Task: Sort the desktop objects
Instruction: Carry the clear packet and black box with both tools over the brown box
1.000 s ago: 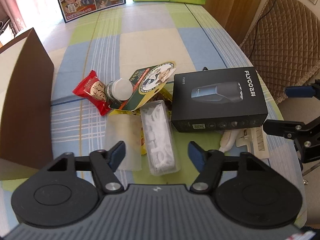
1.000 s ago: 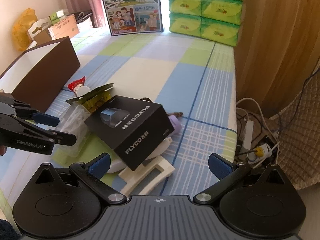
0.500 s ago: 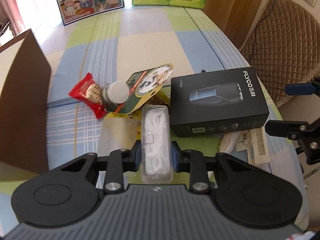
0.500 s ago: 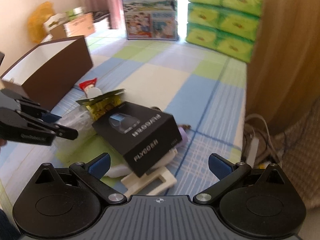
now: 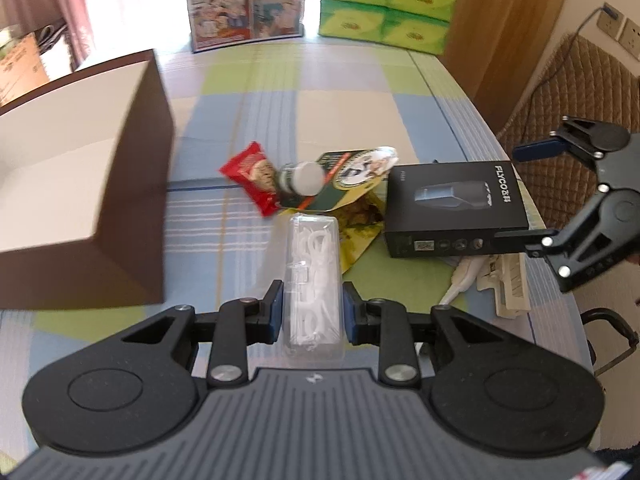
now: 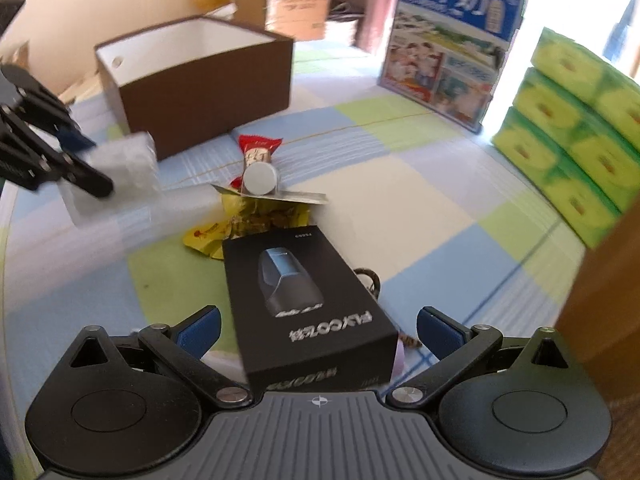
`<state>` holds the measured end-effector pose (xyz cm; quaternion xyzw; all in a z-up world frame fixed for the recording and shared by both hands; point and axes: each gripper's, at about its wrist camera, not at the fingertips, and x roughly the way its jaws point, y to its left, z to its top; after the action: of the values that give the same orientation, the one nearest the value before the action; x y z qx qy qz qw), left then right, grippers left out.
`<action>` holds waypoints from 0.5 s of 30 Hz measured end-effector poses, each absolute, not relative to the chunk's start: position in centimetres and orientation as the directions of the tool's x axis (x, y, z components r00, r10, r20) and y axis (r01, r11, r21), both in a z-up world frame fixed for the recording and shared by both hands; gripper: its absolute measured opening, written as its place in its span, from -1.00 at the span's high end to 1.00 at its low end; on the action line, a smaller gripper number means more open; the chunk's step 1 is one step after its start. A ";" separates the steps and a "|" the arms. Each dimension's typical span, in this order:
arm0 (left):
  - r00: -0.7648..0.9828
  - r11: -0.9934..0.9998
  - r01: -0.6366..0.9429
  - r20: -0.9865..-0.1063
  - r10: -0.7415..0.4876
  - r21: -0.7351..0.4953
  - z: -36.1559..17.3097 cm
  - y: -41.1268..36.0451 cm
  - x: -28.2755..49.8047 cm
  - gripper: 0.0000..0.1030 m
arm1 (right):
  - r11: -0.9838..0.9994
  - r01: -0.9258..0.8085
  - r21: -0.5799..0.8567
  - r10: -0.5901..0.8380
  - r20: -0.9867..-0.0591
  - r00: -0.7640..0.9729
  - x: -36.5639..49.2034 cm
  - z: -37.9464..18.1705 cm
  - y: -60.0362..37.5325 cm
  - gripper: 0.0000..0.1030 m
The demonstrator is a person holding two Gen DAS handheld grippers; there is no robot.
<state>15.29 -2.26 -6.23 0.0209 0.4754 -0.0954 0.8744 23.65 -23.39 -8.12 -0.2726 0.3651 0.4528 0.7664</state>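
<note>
My left gripper (image 5: 313,312) is shut on a clear plastic case of white pieces (image 5: 314,268), lifted off the checked tablecloth (image 5: 280,112); in the right wrist view the same case (image 6: 116,172) hangs blurred at the left. A brown open box (image 5: 132,184) stands to the left. My right gripper (image 6: 318,326) is open, its fingers on either side of the black FLYCO box (image 6: 304,308) without touching it. A red snack packet (image 5: 254,176), a small white-capped bottle (image 5: 304,178) and a green-yellow pouch (image 5: 352,172) lie in a heap.
A white plastic clip and handle (image 5: 492,276) lie under the black box's near side. A picture carton (image 5: 244,0) and stacked green tissue packs (image 5: 384,0) stand at the table's far end. A wooden panel (image 6: 604,300) and a quilted chair (image 5: 576,92) flank the right edge.
The left jaws closed on the clear case and lifted it toward the brown box. The right gripper rolled and moved over the black box, still open.
</note>
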 end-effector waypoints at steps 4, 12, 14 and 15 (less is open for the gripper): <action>0.543 0.991 0.125 -0.833 -0.107 -0.045 -5.8 -0.8 14.2 0.52 | 0.382 -0.921 -0.072 0.476 -0.839 0.263 25.1 -9.0 -22.0 -0.97; 0.558 0.999 0.015 -0.829 -0.037 -0.034 -5.5 2.1 12.3 0.52 | 0.299 -0.952 -0.061 0.445 -0.874 0.196 25.5 -9.6 -19.6 -0.95; 0.557 0.999 -0.010 -0.830 -0.023 -0.034 -5.6 2.8 11.9 0.52 | 0.295 -0.953 -0.074 0.428 -0.881 0.201 25.3 -9.7 -19.2 -0.57; 0.557 0.999 -0.019 -0.830 -0.017 -0.033 -5.6 3.1 11.7 0.52 | 0.301 -0.950 -0.082 0.422 -0.882 0.210 25.2 -9.7 -18.9 -0.56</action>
<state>11.71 3.13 -5.63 -0.0191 0.4705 0.0006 0.8822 25.16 -18.93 -9.65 -0.3336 0.3960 0.4879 0.7028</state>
